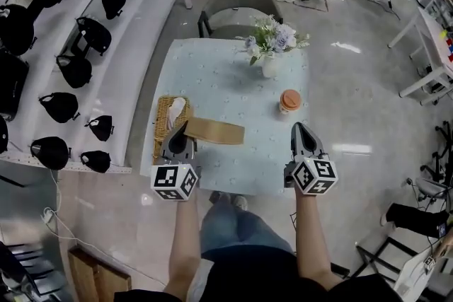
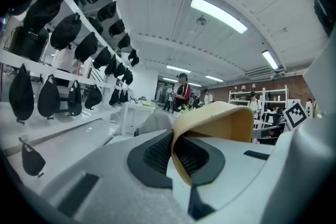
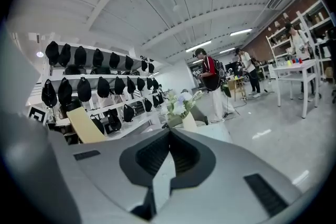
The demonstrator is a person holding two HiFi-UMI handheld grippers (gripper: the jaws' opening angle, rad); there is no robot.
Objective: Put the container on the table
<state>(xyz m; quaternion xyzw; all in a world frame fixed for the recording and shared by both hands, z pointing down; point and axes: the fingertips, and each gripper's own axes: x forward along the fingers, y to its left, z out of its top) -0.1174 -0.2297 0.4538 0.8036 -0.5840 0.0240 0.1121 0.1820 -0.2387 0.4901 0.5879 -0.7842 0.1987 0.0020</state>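
Both forearms reach forward side by side, the left gripper (image 1: 185,126) with its jaws pinched tight on the edge of the tan container (image 1: 216,131), the right gripper (image 1: 300,128) level with it, jaws pressed together on nothing, both pointing ahead and slightly down.

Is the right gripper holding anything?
No, the right gripper is shut, its jaws together with nothing between them.

Tan container (image 1: 219,131) — paper, seemingly — flat in left claw (image 1: 185,126), above table (image 1: 212,81).
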